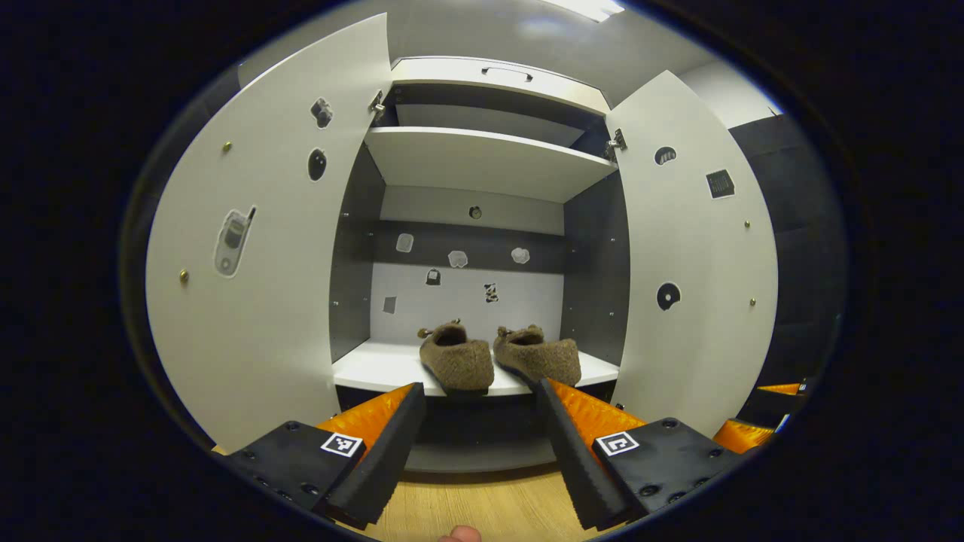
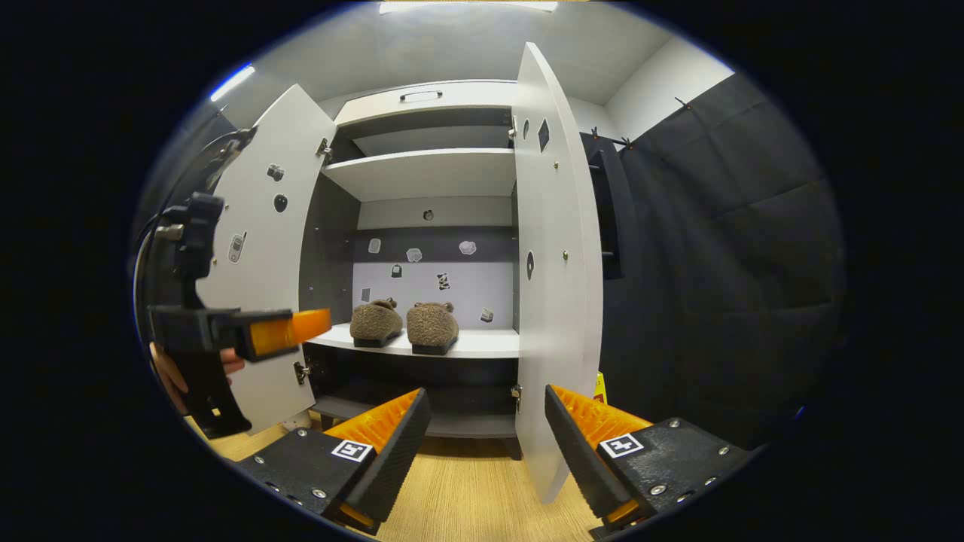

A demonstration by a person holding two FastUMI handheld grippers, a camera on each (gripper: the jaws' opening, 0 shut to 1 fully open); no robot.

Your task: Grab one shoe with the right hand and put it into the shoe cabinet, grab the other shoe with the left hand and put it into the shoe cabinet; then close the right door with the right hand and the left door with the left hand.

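Note:
Two brown fuzzy shoes stand side by side on the white lower shelf (image 1: 376, 369) of the open shoe cabinet, one on the left (image 1: 456, 360) and one on the right (image 1: 538, 355). My left gripper (image 1: 480, 386) is open in front of that shelf, apart from the shoes, holding nothing. In the right gripper view the same shoes (image 2: 375, 322) (image 2: 432, 326) sit on the shelf. My right gripper (image 2: 487, 391) is open and empty, low before the cabinet. The right door (image 2: 557, 263) stands open, edge-on just ahead of its right finger. The left door (image 1: 248, 248) is swung wide open.
The left gripper (image 2: 286, 331) and the hand holding it show at the left of the right gripper view, beside the left door (image 2: 256, 226). An upper shelf (image 1: 482, 158) spans the cabinet. Wooden floor (image 2: 467, 482) lies below. A black wall (image 2: 715, 263) stands right of the cabinet.

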